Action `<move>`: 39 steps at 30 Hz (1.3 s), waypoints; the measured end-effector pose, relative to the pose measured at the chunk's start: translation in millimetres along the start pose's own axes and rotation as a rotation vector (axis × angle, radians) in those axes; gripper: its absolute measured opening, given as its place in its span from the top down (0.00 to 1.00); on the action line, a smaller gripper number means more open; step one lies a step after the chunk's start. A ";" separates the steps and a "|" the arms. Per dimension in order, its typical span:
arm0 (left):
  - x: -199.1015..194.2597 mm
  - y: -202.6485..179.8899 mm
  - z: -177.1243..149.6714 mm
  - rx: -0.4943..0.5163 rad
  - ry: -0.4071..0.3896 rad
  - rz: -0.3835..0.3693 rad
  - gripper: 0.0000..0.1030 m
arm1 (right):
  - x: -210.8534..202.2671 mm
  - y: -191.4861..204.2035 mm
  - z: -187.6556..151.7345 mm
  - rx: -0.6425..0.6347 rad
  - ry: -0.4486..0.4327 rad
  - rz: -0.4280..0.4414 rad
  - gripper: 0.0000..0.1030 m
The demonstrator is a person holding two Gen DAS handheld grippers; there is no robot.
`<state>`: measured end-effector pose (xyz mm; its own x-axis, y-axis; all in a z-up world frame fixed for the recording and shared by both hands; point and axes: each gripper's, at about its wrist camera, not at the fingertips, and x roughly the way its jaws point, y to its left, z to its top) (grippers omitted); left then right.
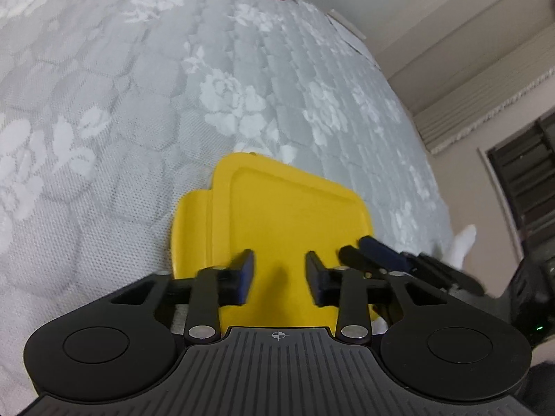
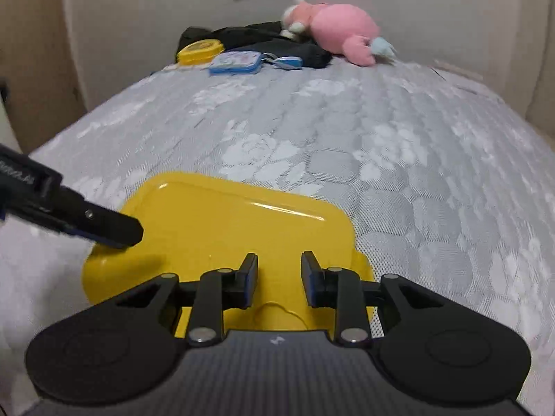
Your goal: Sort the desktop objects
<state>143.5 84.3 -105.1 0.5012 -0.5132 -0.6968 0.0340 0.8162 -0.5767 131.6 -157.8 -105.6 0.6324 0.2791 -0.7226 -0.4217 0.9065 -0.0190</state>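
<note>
Grey floral bedding [image 2: 312, 131] fills a bare beige room, standing in for a desktop. On the left of the right wrist view, the left gripper [image 2: 118, 230] reaches in, its tip touching or just over the near-left rim of a yellow tray [image 2: 222, 222]; whether it presses down cannot be told. In its own camera, the left gripper's [image 1: 279, 275] jaws stand apart over the tray [image 1: 288, 215], clamped on nothing. Centre frame, the tray lies flat directly ahead of and beneath both tools, its long axis running roughly across the right gripper's [image 2: 279, 277] line of sight. That gripper also stands apart and empty above the tray's near edge. Farther back and rightward lie a yellow round case [image 2: 199, 50], a blue pouch [image 2: 236, 62], dark clothing [image 2: 277, 45] and a pink plush toy [image 2: 340, 31], well apart from both grippers. Neither hand looks nearer to them.
</note>
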 end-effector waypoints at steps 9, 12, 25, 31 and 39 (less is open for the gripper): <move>-2.9 1.0 2.5 -0.052 0.005 -0.016 0.60 | -2.9 -0.2 4.4 0.031 0.022 0.017 0.62; -26.1 -2.3 11.9 -0.031 -0.076 -0.011 0.47 | -17.1 -29.3 14.1 0.210 -0.005 0.050 0.58; -46.1 40.1 20.4 -0.178 -0.092 0.147 0.17 | -24.9 -121.8 -10.9 0.654 0.082 0.003 0.39; -28.3 32.3 18.5 -0.144 -0.044 0.164 0.12 | -11.7 -119.1 -15.8 0.656 0.119 0.016 0.32; -4.3 11.7 16.9 -0.052 -0.018 0.181 0.10 | 0.9 -101.3 -12.5 0.616 0.148 0.060 0.27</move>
<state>156.4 100.5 -101.6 0.5104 -0.3542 -0.7836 -0.1029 0.8795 -0.4646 166.7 -253.3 -113.0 0.5044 0.3281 -0.7987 0.0251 0.9190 0.3934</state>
